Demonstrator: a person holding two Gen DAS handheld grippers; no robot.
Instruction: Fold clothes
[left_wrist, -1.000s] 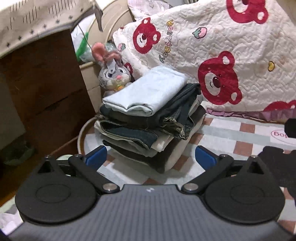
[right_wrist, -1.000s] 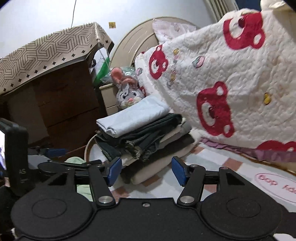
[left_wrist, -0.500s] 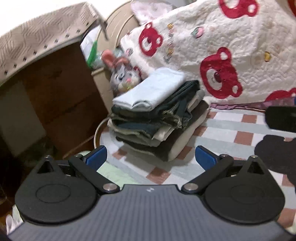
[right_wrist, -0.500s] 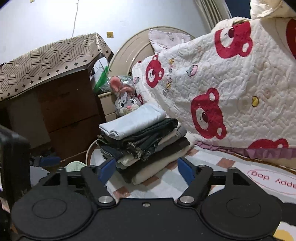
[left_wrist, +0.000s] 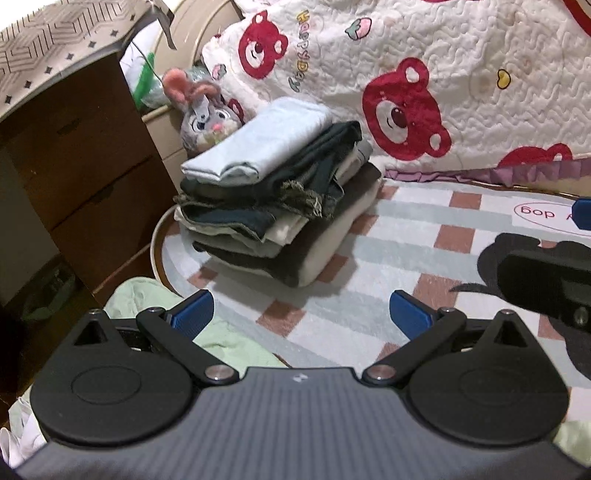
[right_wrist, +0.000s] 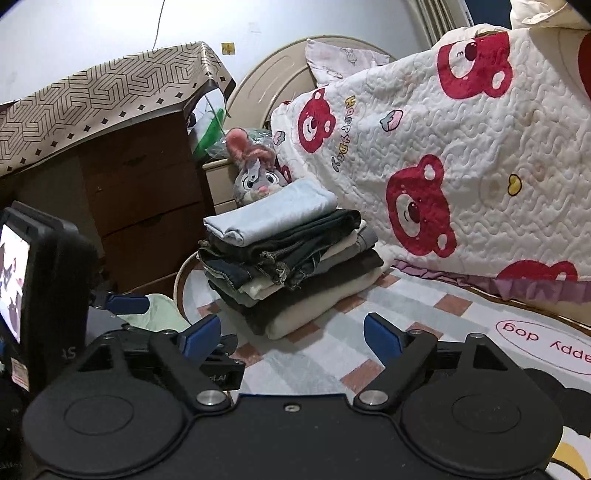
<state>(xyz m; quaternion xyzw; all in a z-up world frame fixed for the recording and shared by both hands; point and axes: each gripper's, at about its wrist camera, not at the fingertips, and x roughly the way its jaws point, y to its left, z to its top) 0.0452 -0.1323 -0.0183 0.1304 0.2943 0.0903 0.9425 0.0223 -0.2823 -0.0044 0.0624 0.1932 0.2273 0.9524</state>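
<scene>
A stack of folded clothes (left_wrist: 280, 206) (right_wrist: 288, 254) stands on the checked bed cover (left_wrist: 406, 240), a pale blue piece on top, dark jeans and cream pieces below. My left gripper (left_wrist: 301, 314) hangs in front of the stack, open, with nothing between its blue pads. My right gripper (right_wrist: 291, 338) also faces the stack from a short way off; its jaws are opening and hold nothing. A pale green garment (left_wrist: 147, 306) (right_wrist: 155, 314) lies crumpled at the bed's near left edge, under the left gripper. The right gripper's body shows at the right edge of the left wrist view.
A white quilt with red bears (left_wrist: 424, 85) (right_wrist: 461, 155) is heaped behind the stack. A grey plush rabbit (left_wrist: 207, 110) (right_wrist: 255, 173) sits by the headboard. A brown dresser (left_wrist: 74, 166) (right_wrist: 140, 199) stands left of the bed. The left gripper's phone screen (right_wrist: 14, 280) is at far left.
Both grippers have drawn back from the stack, which now looks smaller and further off. The right gripper's jaws have spread wider. The green garment has come into the left wrist view.
</scene>
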